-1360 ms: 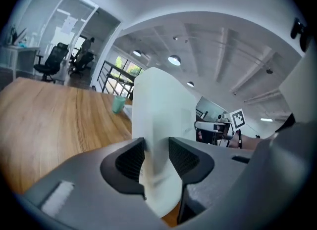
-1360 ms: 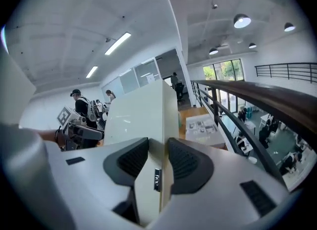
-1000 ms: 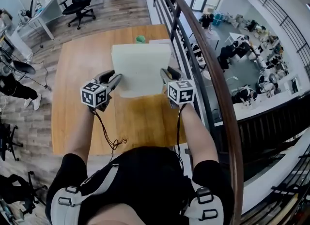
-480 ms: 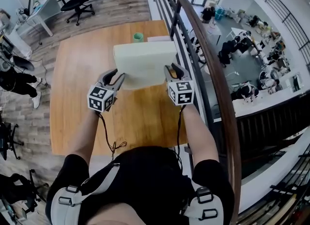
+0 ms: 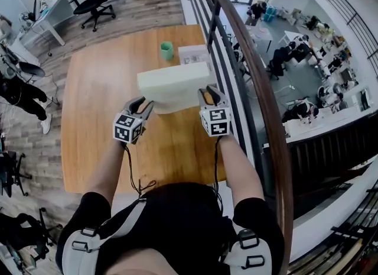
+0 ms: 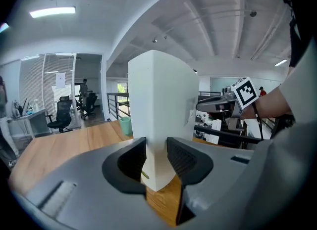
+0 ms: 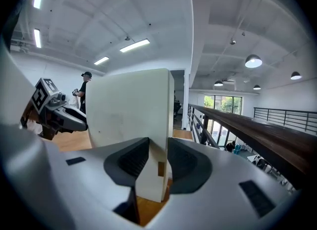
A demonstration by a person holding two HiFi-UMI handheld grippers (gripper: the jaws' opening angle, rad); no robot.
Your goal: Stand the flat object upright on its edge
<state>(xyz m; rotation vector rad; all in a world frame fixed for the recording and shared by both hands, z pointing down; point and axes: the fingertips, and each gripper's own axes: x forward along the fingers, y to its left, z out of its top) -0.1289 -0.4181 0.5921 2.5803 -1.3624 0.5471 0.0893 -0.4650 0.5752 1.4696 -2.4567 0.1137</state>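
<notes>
The left gripper (image 5: 143,103) clamps the left end of the white slab (image 5: 174,84), its jaws having just closed further on it; the slab is held upright, low over the wooden table (image 5: 94,90), its long axis running straight across between the hands; the right gripper (image 5: 207,95) pinches the right end; neither hand is nearer, so I judge both must lower together; whether the bottom edge touches the wood I cannot tell.

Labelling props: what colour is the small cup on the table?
Green cup, clearest in head view.
</notes>
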